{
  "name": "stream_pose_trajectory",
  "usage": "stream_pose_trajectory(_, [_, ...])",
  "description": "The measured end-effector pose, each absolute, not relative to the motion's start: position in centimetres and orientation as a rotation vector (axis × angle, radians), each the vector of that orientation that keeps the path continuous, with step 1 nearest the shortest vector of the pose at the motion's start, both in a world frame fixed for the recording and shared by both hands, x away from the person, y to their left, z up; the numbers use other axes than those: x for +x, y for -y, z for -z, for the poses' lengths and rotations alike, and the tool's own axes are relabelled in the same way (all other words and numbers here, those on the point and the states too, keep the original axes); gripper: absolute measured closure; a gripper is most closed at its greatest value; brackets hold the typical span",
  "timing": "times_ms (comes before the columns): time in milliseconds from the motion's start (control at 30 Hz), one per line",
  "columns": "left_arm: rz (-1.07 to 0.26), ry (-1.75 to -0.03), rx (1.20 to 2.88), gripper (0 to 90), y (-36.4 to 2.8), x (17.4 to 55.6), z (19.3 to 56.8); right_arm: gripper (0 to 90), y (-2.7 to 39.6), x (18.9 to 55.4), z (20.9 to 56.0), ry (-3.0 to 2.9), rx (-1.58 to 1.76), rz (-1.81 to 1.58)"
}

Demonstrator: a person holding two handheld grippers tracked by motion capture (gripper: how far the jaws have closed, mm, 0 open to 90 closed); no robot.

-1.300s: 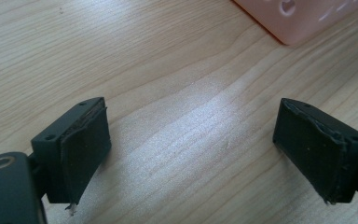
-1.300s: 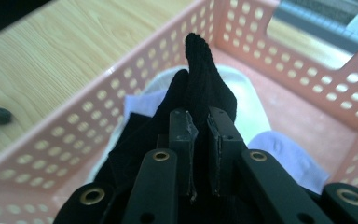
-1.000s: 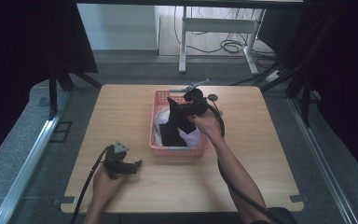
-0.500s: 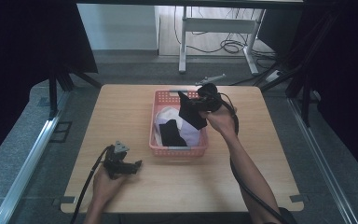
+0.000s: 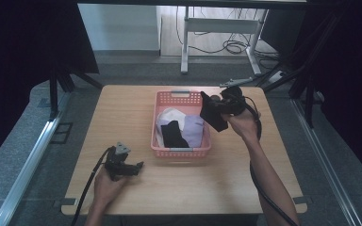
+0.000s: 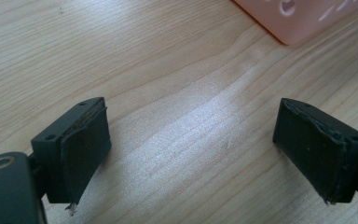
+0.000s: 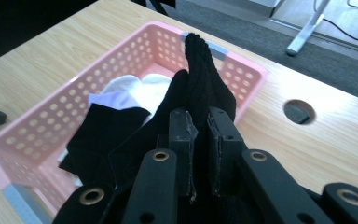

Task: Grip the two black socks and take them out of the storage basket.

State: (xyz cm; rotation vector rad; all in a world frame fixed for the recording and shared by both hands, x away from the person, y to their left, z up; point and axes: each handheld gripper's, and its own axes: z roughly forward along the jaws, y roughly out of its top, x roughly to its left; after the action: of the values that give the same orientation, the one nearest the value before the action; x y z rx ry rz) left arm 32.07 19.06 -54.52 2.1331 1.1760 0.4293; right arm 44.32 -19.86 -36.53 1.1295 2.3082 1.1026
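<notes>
The right hand-held gripper (image 5: 217,113) is raised over the right rim of the pink basket (image 5: 181,151), at about 1 o'clock from the counter (image 5: 127,113) centre in the high view. Its jaws are clamped on a black sock (image 7: 200,70), with only the fabric's thickness between them. In the right gripper view the sock's long axis runs straight out from the jaws toward 12 o'clock, its rounded end pointing at the basket's far rim, while the remaining fabric hangs below the jaws toward 7 o'clock. In the high view the sock appears as a dark mass angled from 11 o'clock to 5 o'clock above the basket's right wall. Inside the basket lie a white garment (image 5: 169,115), a pale lilac garment (image 5: 194,129) and a further black garment (image 5: 172,134). The left hand-held gripper (image 5: 139,165) rests on the counter at about 7 o'clock from the basket, well apart from it, jaws spread wide with bare wood between them and nothing held.
</notes>
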Motion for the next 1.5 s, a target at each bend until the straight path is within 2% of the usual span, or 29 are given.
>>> stream_pose_trajectory(700, [-0.428, -1.181, 2.129, 10.5, -19.0, 32.1, 54.5, 81.3, 27.7, 42.5, 39.5, -2.214, 1.274, -1.011])
stream_pose_trajectory(933, [-0.427, -1.184, 2.121, 10.6, -19.0, 32.0, 54.6, 81.1, 29.7, 42.5, 42.4, -2.192, 1.335, -0.933])
stream_pose_trajectory(1267, [-0.427, -1.183, 2.123, 10.5, -19.0, 32.0, 54.6, 80.4, 30.4, 42.8, 46.9, -2.228, 1.371, -0.818])
stream_pose_trajectory(1367, [-0.427, -1.183, 2.122, 10.5, -19.0, 32.0, 54.6, 77.1, 30.7, 42.9, 48.5, -2.239, 1.399, -0.800])
stream_pose_trajectory(1500, [-0.427, -1.183, 2.123, 10.6, -19.0, 32.0, 54.6, 71.1, 30.9, 42.8, 48.7, -2.234, 1.415, -0.814])
